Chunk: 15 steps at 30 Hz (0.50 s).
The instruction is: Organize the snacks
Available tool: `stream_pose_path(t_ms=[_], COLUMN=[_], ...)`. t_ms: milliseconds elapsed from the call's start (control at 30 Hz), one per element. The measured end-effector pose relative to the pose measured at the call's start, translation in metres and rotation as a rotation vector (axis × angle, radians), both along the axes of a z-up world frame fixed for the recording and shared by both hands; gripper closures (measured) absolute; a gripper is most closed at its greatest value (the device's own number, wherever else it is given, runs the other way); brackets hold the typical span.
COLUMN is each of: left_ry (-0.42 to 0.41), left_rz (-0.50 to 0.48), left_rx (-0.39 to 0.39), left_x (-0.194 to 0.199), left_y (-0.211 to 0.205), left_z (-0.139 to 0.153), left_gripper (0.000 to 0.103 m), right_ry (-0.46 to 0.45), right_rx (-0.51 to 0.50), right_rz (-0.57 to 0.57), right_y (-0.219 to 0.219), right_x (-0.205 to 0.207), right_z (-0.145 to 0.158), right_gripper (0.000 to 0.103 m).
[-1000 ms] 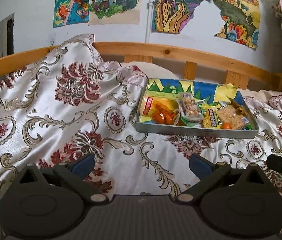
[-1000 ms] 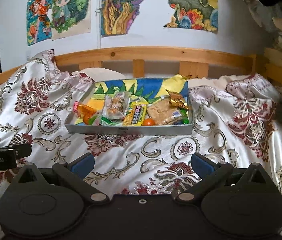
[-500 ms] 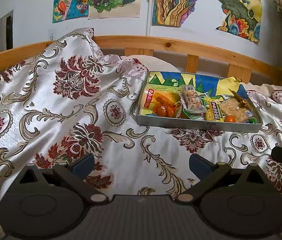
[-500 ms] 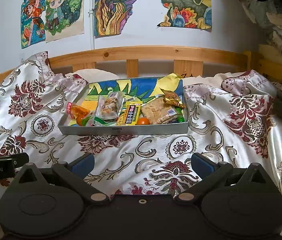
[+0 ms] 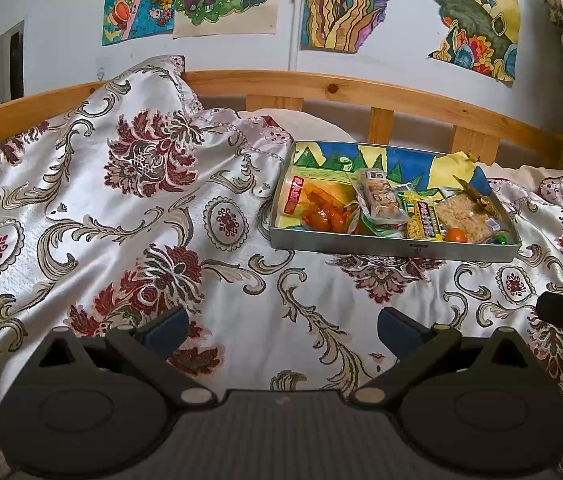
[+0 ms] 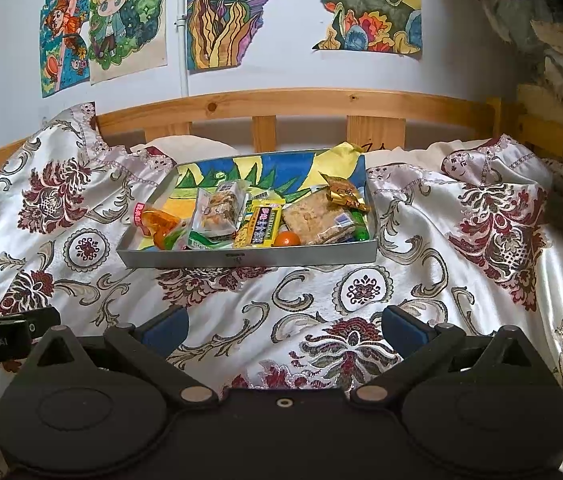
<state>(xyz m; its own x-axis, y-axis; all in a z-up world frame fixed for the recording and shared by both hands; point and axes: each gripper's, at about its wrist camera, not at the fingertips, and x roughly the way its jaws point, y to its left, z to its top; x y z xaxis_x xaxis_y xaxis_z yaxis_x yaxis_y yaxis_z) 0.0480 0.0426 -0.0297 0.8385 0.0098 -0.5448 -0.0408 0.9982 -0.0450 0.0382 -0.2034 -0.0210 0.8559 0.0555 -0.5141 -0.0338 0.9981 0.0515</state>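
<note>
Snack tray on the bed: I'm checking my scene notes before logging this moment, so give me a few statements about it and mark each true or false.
1. The grey tray rests on the patterned bedspread. True.
2. The left gripper is shut on a snack packet. False: it is open and holds nothing.
3. A gold wrapper lies near the tray's right end in the right wrist view. True.
4. All the snacks lie loose on the bedspread outside the tray. False: the snacks in view are inside the tray.
5. The right gripper is open, short of the tray. True.
6. The yellow packet stands upright on the wooden rail. False: it lies in the tray.
</note>
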Motion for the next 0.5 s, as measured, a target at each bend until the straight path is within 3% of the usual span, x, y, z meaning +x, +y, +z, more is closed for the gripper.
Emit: stream_pose_path(t_ms=[500], left_ry=[0.004], left_rz=[0.001], left_rx=[0.0], left_x=[-0.0019], left_y=[-0.0008], left_z=[0.0], left_gripper=[0.001], right_ry=[0.019], right_rx=[0.01], right_rz=[-0.005], right_y=[0.0017], right_x=[-0.0011], right_z=[-0.0031], right_gripper=[0.001])
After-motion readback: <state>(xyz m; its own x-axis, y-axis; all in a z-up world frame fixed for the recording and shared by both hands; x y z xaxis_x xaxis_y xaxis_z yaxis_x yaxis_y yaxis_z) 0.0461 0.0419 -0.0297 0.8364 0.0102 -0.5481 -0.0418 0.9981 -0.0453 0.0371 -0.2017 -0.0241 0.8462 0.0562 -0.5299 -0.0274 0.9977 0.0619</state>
